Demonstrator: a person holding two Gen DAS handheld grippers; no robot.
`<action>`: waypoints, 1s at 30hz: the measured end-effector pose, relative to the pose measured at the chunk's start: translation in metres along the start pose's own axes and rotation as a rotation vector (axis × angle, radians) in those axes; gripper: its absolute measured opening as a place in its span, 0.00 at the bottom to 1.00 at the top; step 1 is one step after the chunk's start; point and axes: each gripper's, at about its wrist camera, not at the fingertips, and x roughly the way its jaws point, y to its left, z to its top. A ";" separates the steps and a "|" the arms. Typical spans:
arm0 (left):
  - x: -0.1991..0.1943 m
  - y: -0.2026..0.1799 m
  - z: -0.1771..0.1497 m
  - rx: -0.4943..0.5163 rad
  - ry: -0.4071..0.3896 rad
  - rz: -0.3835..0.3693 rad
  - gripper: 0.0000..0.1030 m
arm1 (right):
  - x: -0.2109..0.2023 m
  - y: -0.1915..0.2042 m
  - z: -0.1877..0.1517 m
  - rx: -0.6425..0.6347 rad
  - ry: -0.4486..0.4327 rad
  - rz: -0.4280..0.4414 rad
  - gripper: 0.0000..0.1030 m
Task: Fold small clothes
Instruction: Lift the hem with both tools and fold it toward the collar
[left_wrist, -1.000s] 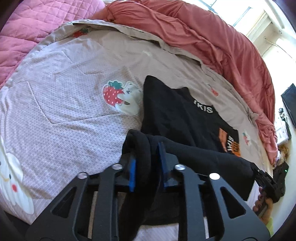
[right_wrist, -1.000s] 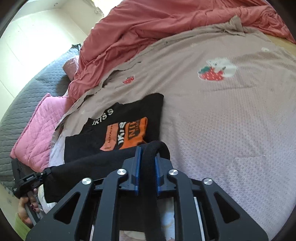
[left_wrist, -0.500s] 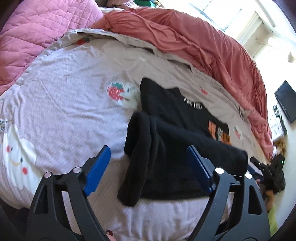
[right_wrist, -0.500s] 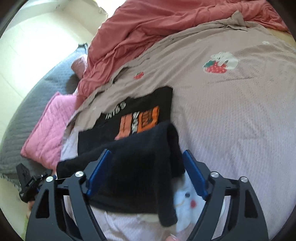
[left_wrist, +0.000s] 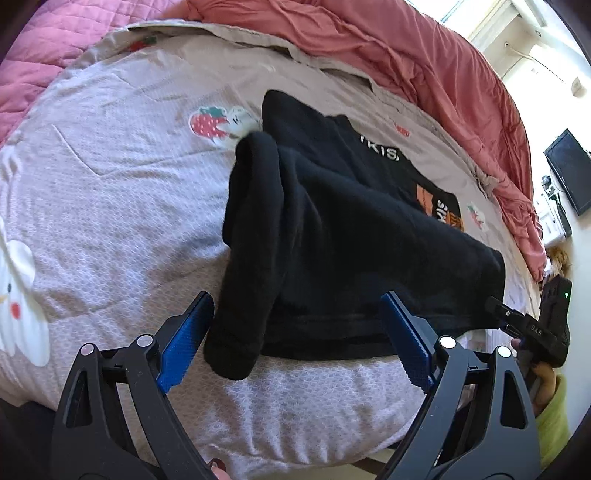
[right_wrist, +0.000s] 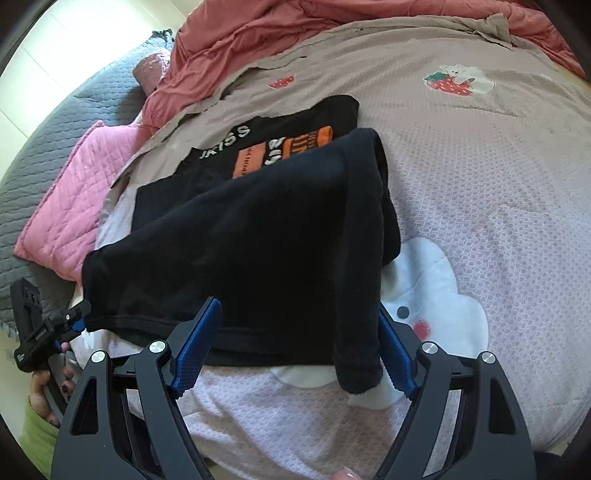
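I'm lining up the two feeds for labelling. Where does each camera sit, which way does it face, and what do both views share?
Left wrist: on the left gripper, looking down along its open jaws at the black garment on the bedsheet; the other gripper and hand show far right.
Right wrist: on the right gripper, jaws open, facing the same garment; the other gripper and hand show far left.
Shared: garment, sheet, red duvet.

A pale quilted bedspread (left_wrist: 122, 206) printed with strawberries and white cartoon animals covers the bed. A rumpled coral-red duvet (left_wrist: 417, 62) is heaped along its far edge, a pink quilted blanket (right_wrist: 70, 192) lies beside a grey quilted cover (right_wrist: 44, 147), and a dark wall-mounted screen (left_wrist: 569, 170) hangs on the sunlit wall.
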 end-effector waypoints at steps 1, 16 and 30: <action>0.002 0.000 0.000 -0.004 0.003 -0.002 0.81 | 0.003 -0.002 0.000 0.002 0.012 -0.001 0.75; -0.016 -0.008 0.037 -0.030 -0.070 -0.083 0.03 | -0.018 -0.015 0.025 0.035 -0.115 0.138 0.09; 0.008 -0.014 0.109 -0.013 -0.166 -0.007 0.04 | -0.004 -0.033 0.089 0.055 -0.291 0.158 0.09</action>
